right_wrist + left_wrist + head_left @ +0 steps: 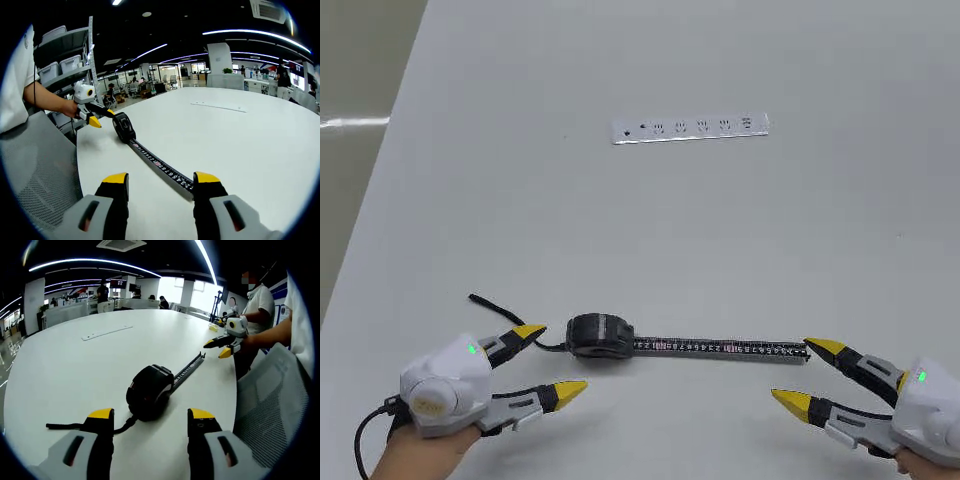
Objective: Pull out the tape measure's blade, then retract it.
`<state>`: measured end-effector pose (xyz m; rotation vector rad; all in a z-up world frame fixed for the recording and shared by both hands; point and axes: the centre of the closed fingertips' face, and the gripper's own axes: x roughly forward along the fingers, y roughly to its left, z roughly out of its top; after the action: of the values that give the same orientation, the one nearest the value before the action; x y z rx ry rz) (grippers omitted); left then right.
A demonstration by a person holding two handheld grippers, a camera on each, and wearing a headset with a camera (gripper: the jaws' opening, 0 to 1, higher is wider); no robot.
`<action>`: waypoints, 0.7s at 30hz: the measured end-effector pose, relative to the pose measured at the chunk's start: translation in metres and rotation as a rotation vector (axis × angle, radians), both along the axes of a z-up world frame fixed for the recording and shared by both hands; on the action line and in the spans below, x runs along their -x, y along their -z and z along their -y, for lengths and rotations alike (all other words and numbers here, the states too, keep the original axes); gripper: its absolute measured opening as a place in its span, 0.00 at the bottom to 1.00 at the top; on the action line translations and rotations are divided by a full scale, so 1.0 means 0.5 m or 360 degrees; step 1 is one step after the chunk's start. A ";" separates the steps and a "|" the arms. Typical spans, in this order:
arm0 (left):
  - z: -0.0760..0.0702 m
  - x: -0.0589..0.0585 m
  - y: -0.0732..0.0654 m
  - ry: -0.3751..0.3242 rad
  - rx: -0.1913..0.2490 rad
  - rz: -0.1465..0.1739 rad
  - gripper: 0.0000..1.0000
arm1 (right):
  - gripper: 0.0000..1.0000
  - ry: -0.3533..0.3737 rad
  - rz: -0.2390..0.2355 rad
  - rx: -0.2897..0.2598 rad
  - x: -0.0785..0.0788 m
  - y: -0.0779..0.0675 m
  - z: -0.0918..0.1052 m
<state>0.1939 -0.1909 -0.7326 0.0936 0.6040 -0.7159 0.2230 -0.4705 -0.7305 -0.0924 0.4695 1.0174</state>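
A black tape measure [601,336] lies on the white table, its dark blade [720,348] pulled out to the right and flat on the surface. A black wrist strap [492,309] trails off to its left. My left gripper [546,360] is open just left of the case, which sits a little ahead of its yellow tips [150,392]. My right gripper [806,374] is open at the blade's free end [185,186], which lies between its fingers untouched. The case [123,127] lies far down the blade in the right gripper view.
A white power strip [690,127] lies farther back on the table [620,220]. The table's left edge runs along a grey floor [360,120]. In the gripper views an office with desks, shelves and people shows behind.
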 end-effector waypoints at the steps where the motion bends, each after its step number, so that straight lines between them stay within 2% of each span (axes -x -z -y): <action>1: 0.000 0.003 -0.001 -0.0003 0.0002 -0.0004 0.57 | 0.51 0.0000 0.0004 0.0002 0.003 -0.002 0.000; 11: -0.013 0.030 -0.010 -0.0037 -0.0012 -0.0007 0.58 | 0.52 0.0049 0.0028 -0.0022 0.023 -0.023 0.005; 21: -0.031 0.053 -0.022 -0.0082 -0.0005 -0.0006 0.60 | 0.53 0.0094 0.0030 -0.0027 0.044 -0.031 0.014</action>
<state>0.1674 -0.1753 -0.7214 0.0797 0.6090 -0.6655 0.2008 -0.4774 -0.7149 -0.0726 0.4443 0.9617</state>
